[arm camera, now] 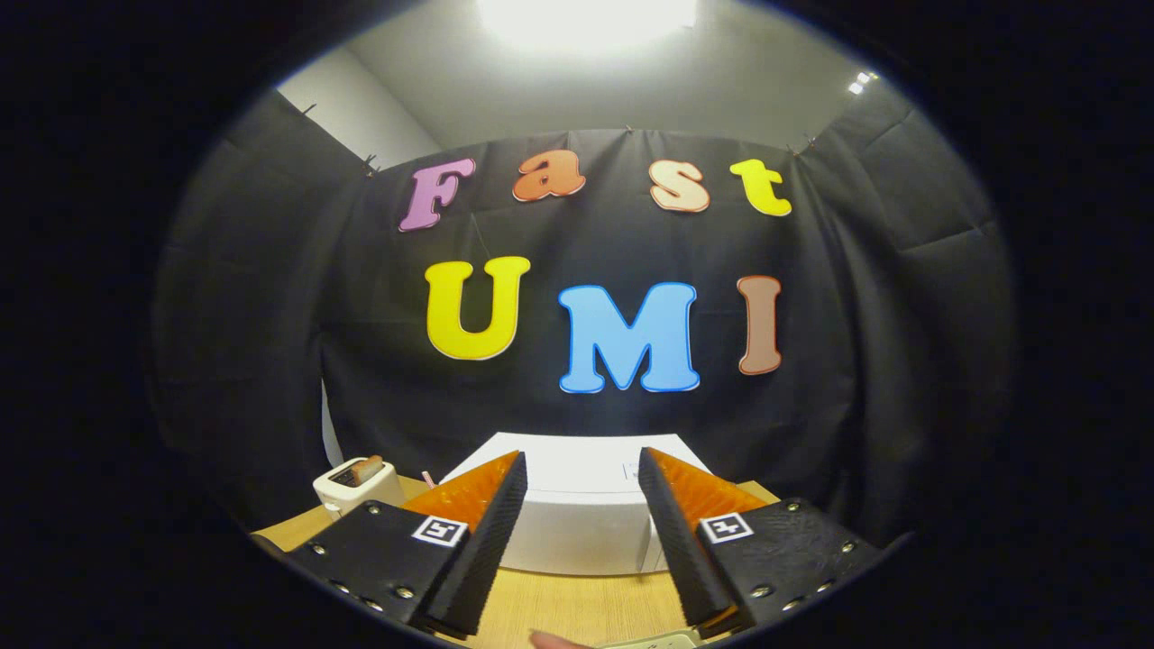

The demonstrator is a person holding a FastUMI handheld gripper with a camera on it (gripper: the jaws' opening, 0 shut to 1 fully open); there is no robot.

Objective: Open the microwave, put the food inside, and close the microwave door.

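A white microwave [581,514] stands on the wooden table [577,604], just ahead of and beyond my fingers, its door shut as far as I can tell. My gripper [582,469] is open, held above the table and aimed at the top of the microwave, with nothing between its fingers. A pale object [654,641] lies on the table close under the fingers, mostly cut off; a fingertip [554,641] of a person shows next to it. I cannot tell whether that object is the food.
A white toaster [358,486] with a slice of bread in it stands on the table to the left of the microwave. The black cloth wall hangs right behind the microwave and wraps both sides.
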